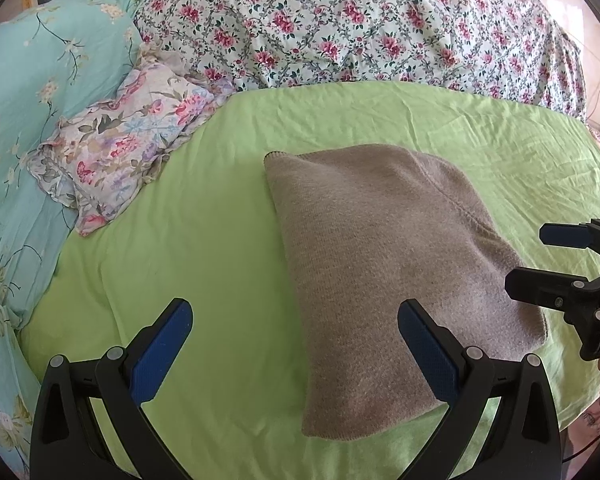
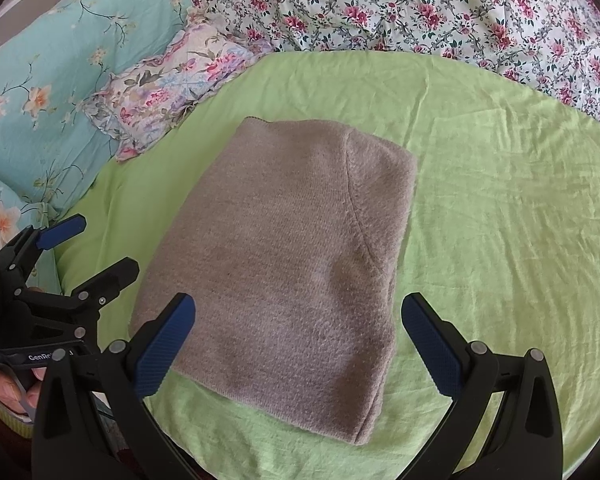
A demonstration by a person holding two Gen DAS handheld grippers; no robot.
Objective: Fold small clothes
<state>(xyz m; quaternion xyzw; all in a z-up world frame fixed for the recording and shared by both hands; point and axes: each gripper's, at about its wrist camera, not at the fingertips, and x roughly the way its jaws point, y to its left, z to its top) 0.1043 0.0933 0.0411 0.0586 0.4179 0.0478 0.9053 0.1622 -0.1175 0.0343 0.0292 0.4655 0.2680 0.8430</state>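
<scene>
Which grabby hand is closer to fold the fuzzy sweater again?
Probably the right gripper: its open jaws frame the folded brown sweater's near edge. The left gripper, also open, sits mostly over the bare green sheet beside it.

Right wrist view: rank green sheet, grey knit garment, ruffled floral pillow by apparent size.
Largest to smallest, as they look:
1. green sheet, spreads across most of the frame
2. grey knit garment, folded, lying on the sheet
3. ruffled floral pillow, partly hidden and farther from the camera, so its true size is unsure
</scene>
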